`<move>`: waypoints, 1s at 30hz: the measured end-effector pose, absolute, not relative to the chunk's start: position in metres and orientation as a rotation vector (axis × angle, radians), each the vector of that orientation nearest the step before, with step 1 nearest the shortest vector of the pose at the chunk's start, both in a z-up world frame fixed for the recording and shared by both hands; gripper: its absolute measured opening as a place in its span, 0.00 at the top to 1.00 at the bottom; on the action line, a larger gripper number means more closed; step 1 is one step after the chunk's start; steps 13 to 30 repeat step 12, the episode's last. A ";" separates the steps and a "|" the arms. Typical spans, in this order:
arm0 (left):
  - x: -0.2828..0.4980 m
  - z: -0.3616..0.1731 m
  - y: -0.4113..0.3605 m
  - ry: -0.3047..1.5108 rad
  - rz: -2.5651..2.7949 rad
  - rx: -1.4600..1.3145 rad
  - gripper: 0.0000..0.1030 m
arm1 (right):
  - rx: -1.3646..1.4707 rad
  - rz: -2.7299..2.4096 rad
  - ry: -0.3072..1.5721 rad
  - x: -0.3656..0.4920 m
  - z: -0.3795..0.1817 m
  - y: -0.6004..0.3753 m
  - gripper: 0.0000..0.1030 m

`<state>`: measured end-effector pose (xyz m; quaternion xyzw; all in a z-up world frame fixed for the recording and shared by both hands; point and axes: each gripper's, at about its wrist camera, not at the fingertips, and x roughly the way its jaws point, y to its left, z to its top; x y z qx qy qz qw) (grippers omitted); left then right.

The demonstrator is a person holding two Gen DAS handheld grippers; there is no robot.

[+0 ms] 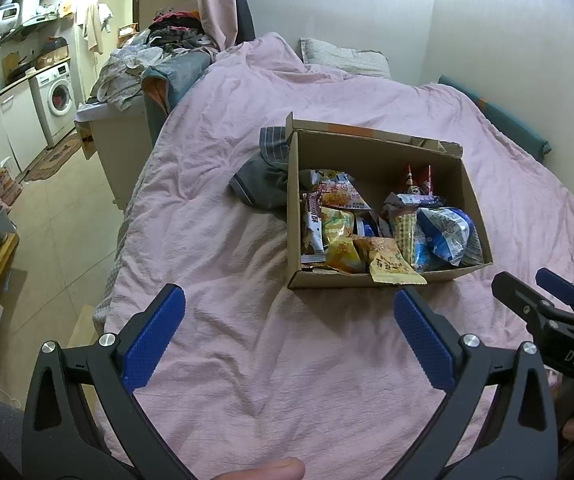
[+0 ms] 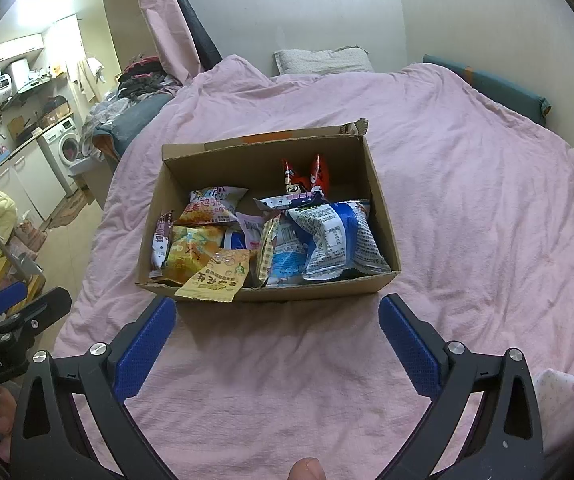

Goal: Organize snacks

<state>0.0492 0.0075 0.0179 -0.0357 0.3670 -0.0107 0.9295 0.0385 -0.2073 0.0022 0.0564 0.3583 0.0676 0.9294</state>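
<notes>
Looking along my left claw (image 1: 289,312), I see both blue pads spread wide with nothing between them, hovering over the pink bedspread (image 1: 227,240). The cardboard box (image 1: 371,282) sits on the bed just beyond the fingertips, its near wall lying slightly far and right of the gap. A beige peanut packet (image 1: 391,266) hangs over that near wall, close to my right-hand pad (image 1: 423,340). Inside, I can make out a yellow-orange snack bag (image 1: 339,240) at the near left, a blue-and-white bag (image 1: 447,236) at the right, and a red packet (image 1: 419,182) standing toward the far wall. A grey garment (image 1: 265,180) lies against the box's left side.

My right claw (image 2: 277,318) is spread just as wide and holds nothing. From its camera the box (image 2: 319,286) is almost centred ahead, near wall just beyond the fingertips. The peanut packet (image 2: 217,276) droops over that edge, just far of my left-hand pad (image 2: 147,344). The blue-and-white bag (image 2: 339,236) fills the right half and the red packet (image 2: 307,174) stands at the back.

Each claw shows at the edge of the other's view, side by side near the box. A pillow (image 2: 323,60) rests at the far end of the bed, and a washing machine (image 1: 55,98) stands far left.
</notes>
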 end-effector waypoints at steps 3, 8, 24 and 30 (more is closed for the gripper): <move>0.049 0.018 0.007 0.752 -0.020 -0.074 0.00 | 0.114 0.138 0.735 0.039 0.002 -0.207 0.00; 0.049 0.018 0.008 0.754 -0.026 -0.076 0.00 | 0.115 0.136 0.735 0.038 0.001 -0.209 0.00; 0.046 0.014 0.008 0.758 -0.034 -0.085 0.00 | 0.115 0.138 0.730 0.038 0.001 -0.211 0.00; 0.046 0.014 0.008 0.758 -0.034 -0.085 0.00 | 0.115 0.138 0.730 0.038 0.001 -0.211 0.00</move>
